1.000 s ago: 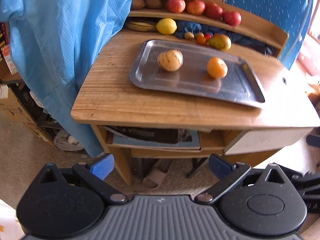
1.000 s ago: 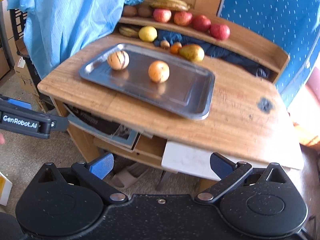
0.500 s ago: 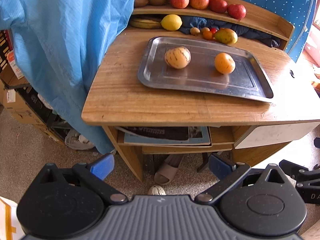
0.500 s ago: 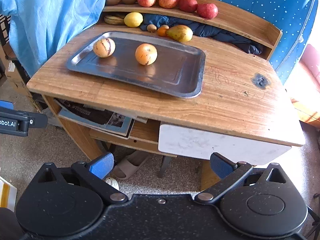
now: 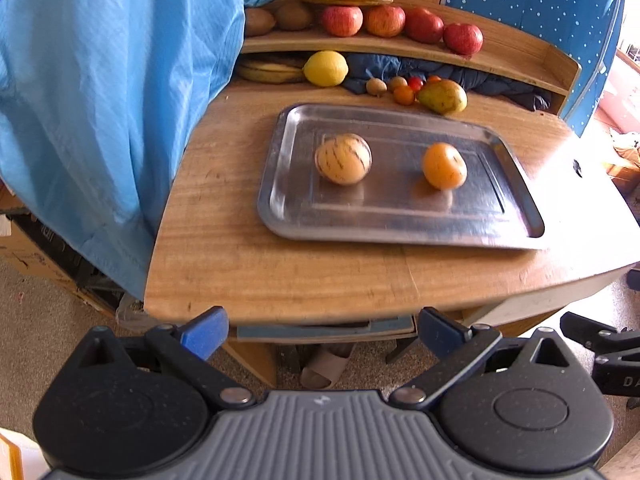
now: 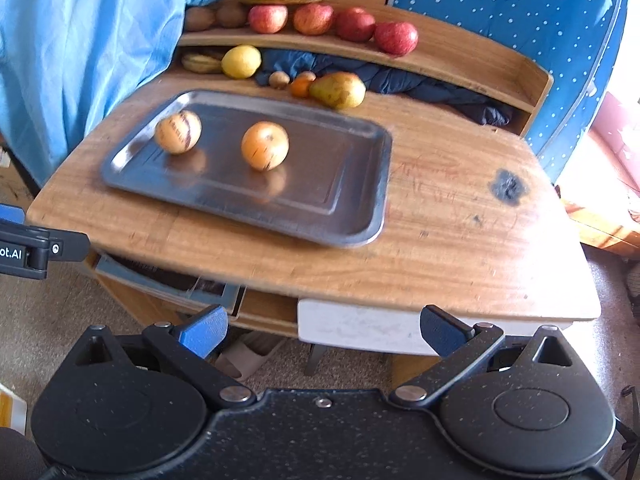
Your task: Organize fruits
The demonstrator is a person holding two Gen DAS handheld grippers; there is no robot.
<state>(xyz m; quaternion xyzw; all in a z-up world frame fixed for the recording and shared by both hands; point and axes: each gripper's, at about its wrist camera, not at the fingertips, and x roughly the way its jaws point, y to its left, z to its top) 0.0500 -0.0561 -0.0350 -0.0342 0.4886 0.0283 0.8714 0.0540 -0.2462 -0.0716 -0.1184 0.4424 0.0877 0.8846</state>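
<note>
Fingers apart on both the left gripper (image 5: 320, 332) and right gripper (image 6: 322, 330), empty, held short of the desk edge, likely staging a reach. Striped melon (image 5: 343, 159) and orange fruit (image 5: 444, 165) lie apart on the steel tray (image 5: 288, 200), probably the sorting spot. Pear (image 5: 443, 96) at tray's 12, lemon (image 5: 325, 68) at 11, apples (image 5: 400, 22) shelved beyond.

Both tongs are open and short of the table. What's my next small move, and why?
Probably ease the right tongs forward toward the pear behind the tray: both tongs are empty, and it lies loose on the table, nearest that side.
</note>
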